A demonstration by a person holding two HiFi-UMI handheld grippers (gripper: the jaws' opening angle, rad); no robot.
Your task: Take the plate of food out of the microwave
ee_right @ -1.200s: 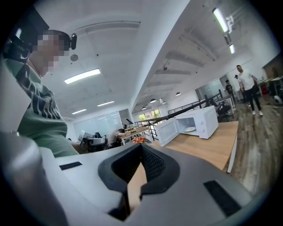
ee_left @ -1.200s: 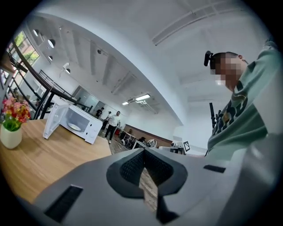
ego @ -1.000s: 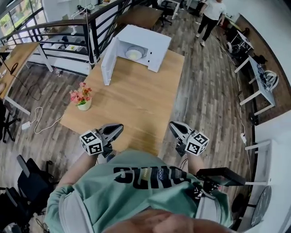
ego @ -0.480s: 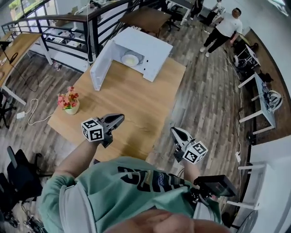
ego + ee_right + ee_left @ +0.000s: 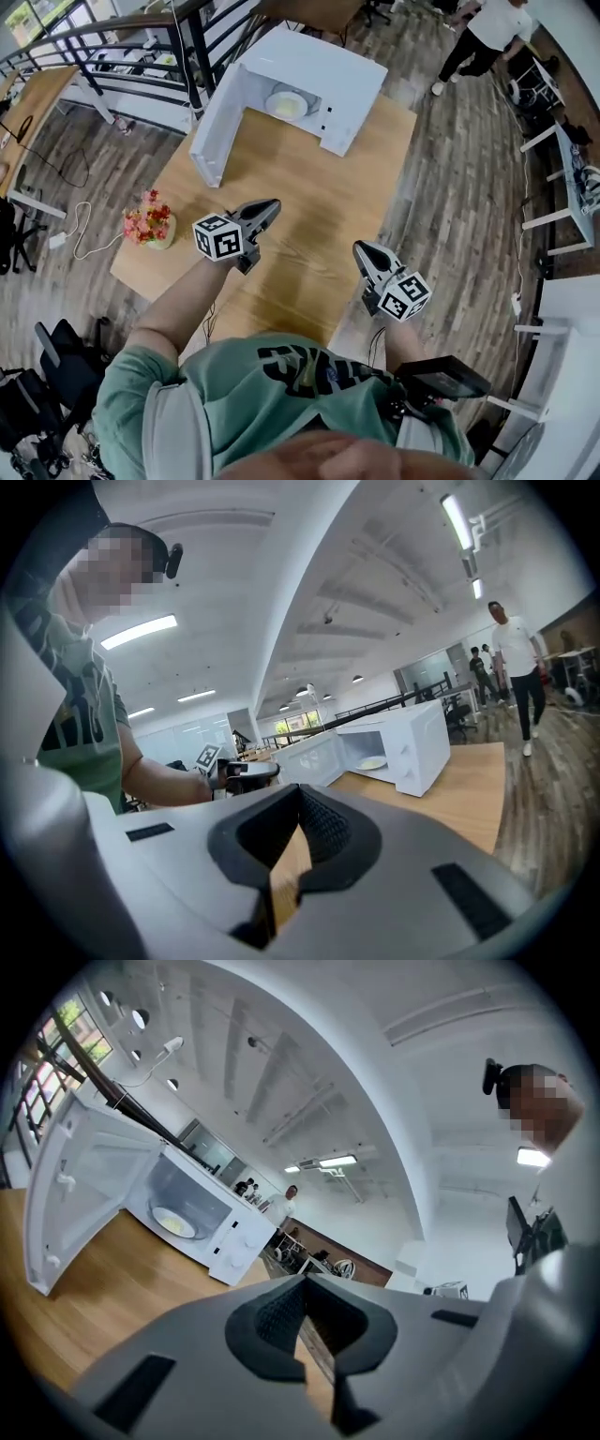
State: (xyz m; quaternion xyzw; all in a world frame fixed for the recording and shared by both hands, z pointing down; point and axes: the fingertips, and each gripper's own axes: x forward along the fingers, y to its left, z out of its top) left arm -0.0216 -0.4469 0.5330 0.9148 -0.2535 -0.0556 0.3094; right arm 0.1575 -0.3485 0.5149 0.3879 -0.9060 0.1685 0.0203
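1. From the head view I count two grippers, one in each of the person's hands, at the near end of a single wooden desk (image 5: 309, 187). Each carries one marker cube.
2. The left gripper (image 5: 270, 206) hangs above the desk top. Its own view shows the two fingers (image 5: 272, 1312) pressed together at the tips with nothing between them, aimed toward the microwave.
3. The right gripper (image 5: 360, 249) sits over the desk's near right edge. Its fingers (image 5: 328, 832) also meet at the tips and grip nothing; only a sliver of desk wood shows behind them.
4. One white microwave (image 5: 323, 75) stands at the far end of the desk. Its single door (image 5: 216, 131) is swung wide open to the left.
5. One plate of food (image 5: 286, 103) rests inside the microwave's open cavity, well apart from both grippers.
6. One pot of pink flowers (image 5: 150, 223) stands at the desk's left edge, to the left of the left gripper.
7. One person in a white top (image 5: 487, 33) stands on the plank floor beyond the desk's far right corner.
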